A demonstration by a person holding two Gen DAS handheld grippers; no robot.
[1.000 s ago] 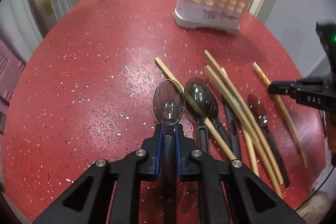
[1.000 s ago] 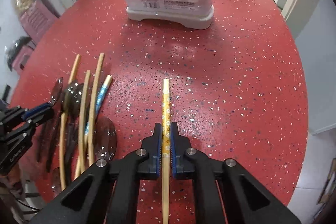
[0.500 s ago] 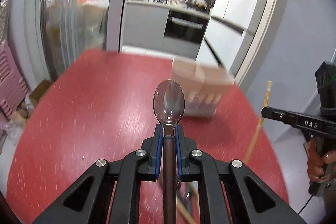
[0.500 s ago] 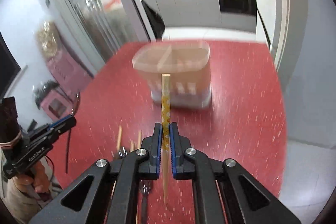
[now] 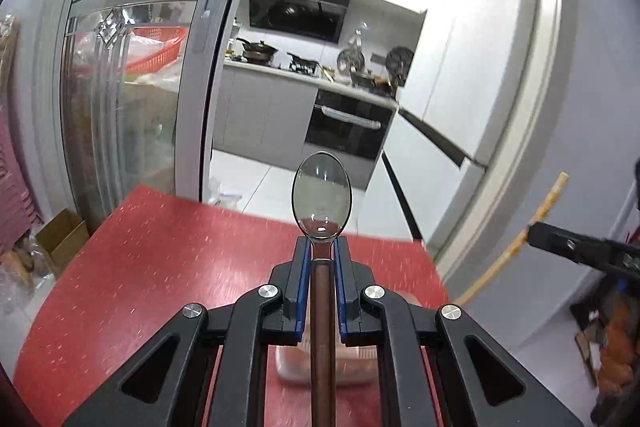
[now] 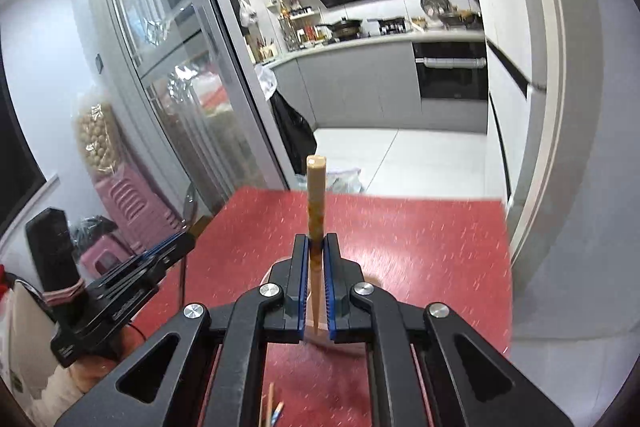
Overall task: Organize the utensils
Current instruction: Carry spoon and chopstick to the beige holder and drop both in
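Note:
My left gripper (image 5: 321, 251) is shut on a spoon (image 5: 321, 191) with a shiny bowl and brown handle, held upright above the red table (image 5: 160, 267). The utensil holder (image 5: 360, 367), beige and translucent, shows partly below the fingers. My right gripper (image 6: 316, 247) is shut on a wooden chopstick (image 6: 315, 195) with a yellow pattern, raised and pointing up. The chopstick also shows in the left wrist view (image 5: 516, 247), held by the right gripper (image 5: 536, 235). The left gripper shows in the right wrist view (image 6: 168, 251). Loose chopstick tips (image 6: 272, 407) lie on the table below.
The red speckled table (image 6: 420, 247) ends at a far edge toward a kitchen doorway. A glass sliding door (image 5: 120, 107) stands at left, a white wall and door frame (image 5: 520, 107) at right. Pink stools (image 6: 120, 203) stand left of the table.
Both grippers have lifted and tilted up with the spoon and the chopstick. The views now face the kitchen, and the holder has dropped below the fingers.

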